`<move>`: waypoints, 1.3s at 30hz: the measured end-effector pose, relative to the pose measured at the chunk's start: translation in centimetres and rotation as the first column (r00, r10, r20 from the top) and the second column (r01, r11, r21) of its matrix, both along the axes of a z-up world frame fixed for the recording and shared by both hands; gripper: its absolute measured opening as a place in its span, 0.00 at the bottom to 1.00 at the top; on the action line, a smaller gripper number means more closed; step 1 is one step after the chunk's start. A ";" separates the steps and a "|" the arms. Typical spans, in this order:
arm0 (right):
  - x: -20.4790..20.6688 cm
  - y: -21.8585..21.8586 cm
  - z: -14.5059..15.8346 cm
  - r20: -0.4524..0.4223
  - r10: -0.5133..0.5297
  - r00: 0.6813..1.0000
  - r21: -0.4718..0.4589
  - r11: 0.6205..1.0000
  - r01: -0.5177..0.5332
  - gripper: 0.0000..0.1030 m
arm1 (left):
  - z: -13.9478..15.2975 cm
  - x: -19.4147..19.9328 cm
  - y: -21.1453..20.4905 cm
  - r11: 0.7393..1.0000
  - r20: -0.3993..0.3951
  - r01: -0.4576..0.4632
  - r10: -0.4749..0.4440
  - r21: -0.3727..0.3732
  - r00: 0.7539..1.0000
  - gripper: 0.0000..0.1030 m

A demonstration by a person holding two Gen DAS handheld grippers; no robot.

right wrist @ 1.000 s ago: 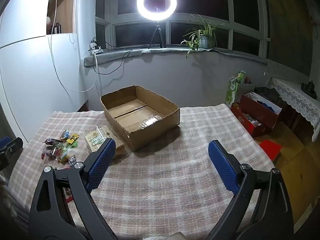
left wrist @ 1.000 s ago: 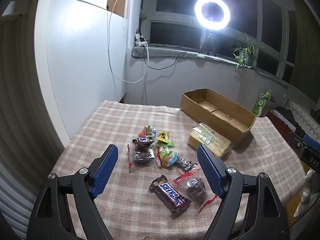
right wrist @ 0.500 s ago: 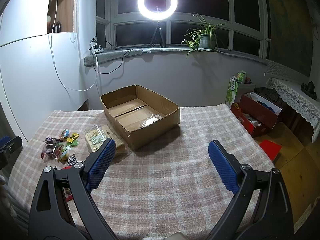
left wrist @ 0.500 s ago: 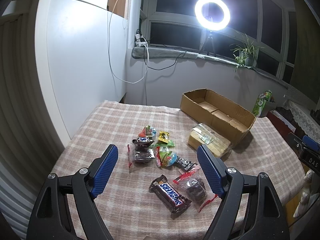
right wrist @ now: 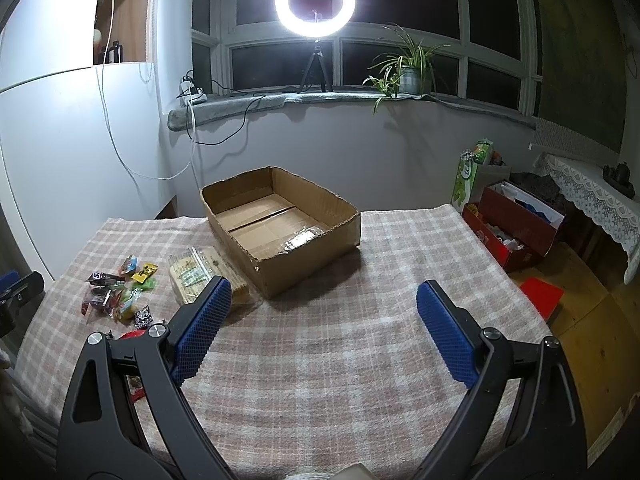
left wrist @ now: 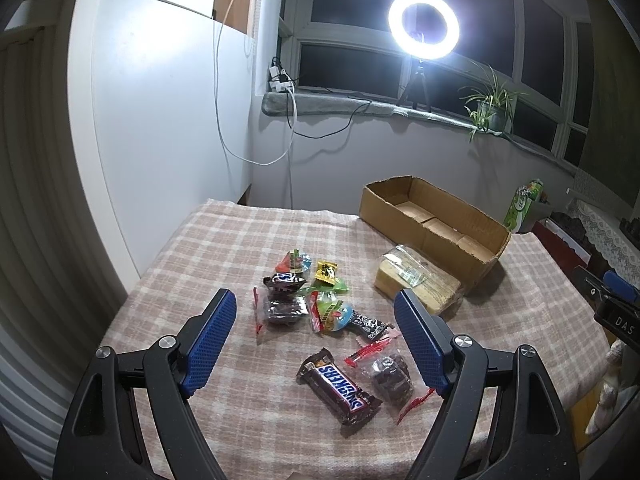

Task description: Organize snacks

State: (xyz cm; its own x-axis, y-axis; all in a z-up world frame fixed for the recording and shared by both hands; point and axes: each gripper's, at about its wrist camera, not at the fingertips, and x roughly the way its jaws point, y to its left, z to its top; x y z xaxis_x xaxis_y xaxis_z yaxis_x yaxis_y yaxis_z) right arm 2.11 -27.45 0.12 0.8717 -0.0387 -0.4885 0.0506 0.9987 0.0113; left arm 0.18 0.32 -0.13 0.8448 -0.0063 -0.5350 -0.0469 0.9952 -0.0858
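Note:
Several snacks lie on the checked tablecloth (left wrist: 224, 248). A Snickers bar (left wrist: 338, 387) and a clear bag of dark sweets (left wrist: 390, 374) lie nearest my left gripper (left wrist: 316, 320), which is open and empty above them. Farther off lie small candies (left wrist: 320, 288) and a clear pack of crackers (left wrist: 416, 284). An open, empty cardboard box (left wrist: 436, 220) stands behind the pack. My right gripper (right wrist: 320, 312) is open and empty over bare cloth, in front of the box (right wrist: 280, 228). The candies (right wrist: 120, 292) and crackers (right wrist: 200, 276) show at its left.
A white cabinet (left wrist: 160, 120) stands left of the table. A ring light (right wrist: 315, 3) and a potted plant (right wrist: 412, 72) stand on the windowsill behind. A red box (right wrist: 516, 228) and a green carton (right wrist: 470, 176) sit on the floor to the right.

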 end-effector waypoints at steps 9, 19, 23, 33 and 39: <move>-0.1 0.0 -0.3 -0.007 0.002 1.000 0.003 1.000 -0.002 0.93 | -0.2 0.0 -0.1 1.000 -0.002 -0.001 0.001 0.004 1.000 0.79; 0.3 0.3 -0.8 -0.030 0.023 0.999 -0.006 1.000 -0.023 0.93 | -0.4 -0.2 -0.4 1.000 -0.008 0.001 -0.001 0.002 1.000 0.79; 0.7 0.5 -0.8 -0.044 0.030 0.999 -0.004 1.000 -0.030 0.93 | -0.5 -0.1 -0.2 1.000 -0.016 0.002 -0.002 0.005 1.000 0.79; 1.7 1.2 -1.2 -0.060 0.148 0.987 0.033 0.989 -0.146 0.93 | -1.5 -0.6 1.7 0.999 -0.058 -0.031 0.032 0.015 0.998 0.79; 2.5 3.6 -2.9 -0.138 0.248 0.959 0.033 0.969 -0.245 0.93 | -2.6 -0.6 2.4 0.999 -0.109 -0.021 0.018 -0.025 0.994 0.79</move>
